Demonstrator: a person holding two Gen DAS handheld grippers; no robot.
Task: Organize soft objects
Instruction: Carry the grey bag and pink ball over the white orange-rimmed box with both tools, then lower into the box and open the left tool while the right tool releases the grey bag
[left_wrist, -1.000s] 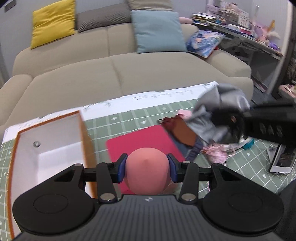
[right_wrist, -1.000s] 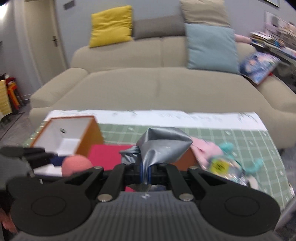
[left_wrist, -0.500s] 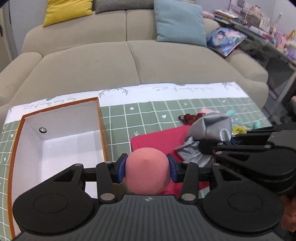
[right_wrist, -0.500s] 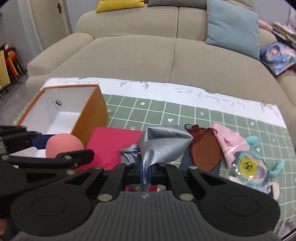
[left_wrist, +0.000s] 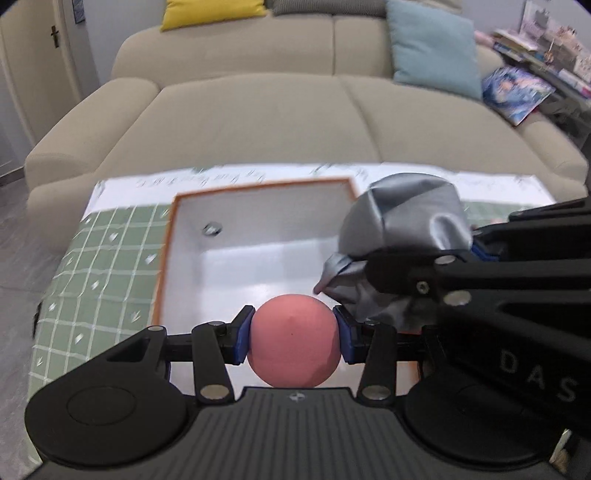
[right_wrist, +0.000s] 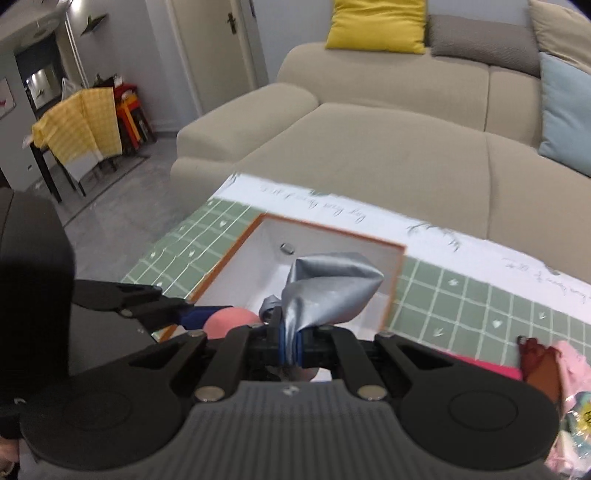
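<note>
The left gripper pinches a pink ball between its blue pads, one pad on each side, the ball bulging above and below them. Ball and gripper hang over the near part of an open box with an orange rim and white inside, which stands at the far left corner of the bench, on a green checked cloth.

The right gripper has its pads pressed together on a fold of silver-grey fabric pouch; the rest of the pouch puffs out ahead of the fingertips and hangs over the box, toward its right side. In the left wrist view the pouch sits just right of the ball, covering the box's far right corner, with the right gripper's black arm reaching in from the right edge of the picture.

The left wrist view shows the whole box floor, bare and white, with a small round metal fitting on its far wall. The right wrist view shows what lies further along the bench toward its right edge: a red flat piece next to the box, then a brown pouch, a pink soft thing and a plush toy in a clear wrap at the picture's edge. It also shows the left gripper from the side, with the ball partly hidden behind the right gripper's own body. A beige sofa stands behind the bench's far edge.
</note>
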